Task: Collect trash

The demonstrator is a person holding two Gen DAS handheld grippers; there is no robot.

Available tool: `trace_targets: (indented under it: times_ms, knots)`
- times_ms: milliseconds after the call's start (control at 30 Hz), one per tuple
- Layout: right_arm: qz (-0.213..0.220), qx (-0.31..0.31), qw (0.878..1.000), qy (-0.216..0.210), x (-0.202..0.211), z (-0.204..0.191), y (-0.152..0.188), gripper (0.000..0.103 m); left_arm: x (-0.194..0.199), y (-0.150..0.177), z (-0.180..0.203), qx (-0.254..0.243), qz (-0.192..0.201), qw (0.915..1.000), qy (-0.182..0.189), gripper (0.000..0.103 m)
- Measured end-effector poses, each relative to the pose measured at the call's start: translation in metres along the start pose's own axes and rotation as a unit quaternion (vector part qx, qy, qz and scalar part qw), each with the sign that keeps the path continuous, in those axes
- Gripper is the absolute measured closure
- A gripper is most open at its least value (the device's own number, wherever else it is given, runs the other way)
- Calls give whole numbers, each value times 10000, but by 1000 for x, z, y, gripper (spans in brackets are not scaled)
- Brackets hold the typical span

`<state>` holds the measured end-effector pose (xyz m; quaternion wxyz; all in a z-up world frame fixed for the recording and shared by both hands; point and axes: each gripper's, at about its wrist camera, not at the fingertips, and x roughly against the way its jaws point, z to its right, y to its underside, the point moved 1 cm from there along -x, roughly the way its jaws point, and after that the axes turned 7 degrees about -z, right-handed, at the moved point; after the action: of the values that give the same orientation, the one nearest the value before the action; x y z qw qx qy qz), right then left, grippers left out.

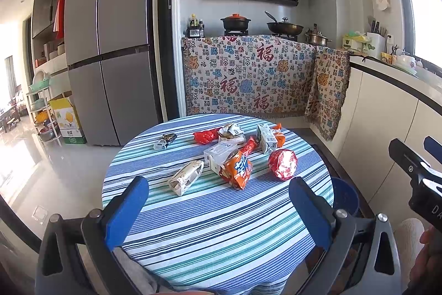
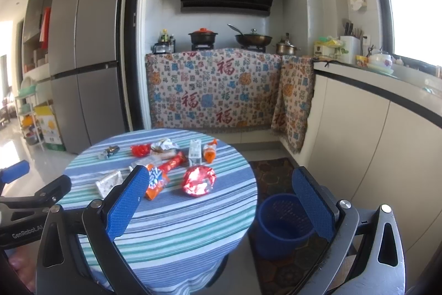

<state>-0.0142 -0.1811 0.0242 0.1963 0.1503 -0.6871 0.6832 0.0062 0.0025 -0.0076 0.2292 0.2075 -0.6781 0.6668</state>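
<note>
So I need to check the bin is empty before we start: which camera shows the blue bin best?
The right wrist view: the blue bin stands on the floor beside the table, its inside visible. The left wrist view shows only a sliver of it past the table edge.

The left gripper [image 1: 218, 191] is held with its blue fingers [image 1: 125, 209] spread wide and empty above the striped worktop [image 1: 221, 228]. Beyond the fingertips, an orange snack bag [image 1: 237, 170] and a red foil wrapper [image 1: 283, 164] are seen, well apart from both fingers. A blue bin [image 1: 345, 196] is partly seen outside the right-hand finger.
</note>
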Motion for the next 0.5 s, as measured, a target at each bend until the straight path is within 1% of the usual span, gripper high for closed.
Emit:
trace_targets:
  times_ms: [500]
  knots:
    - [-47,33,10000,9,-3,1,1,0,-7,3,-3,6,-74,10000,-19,0]
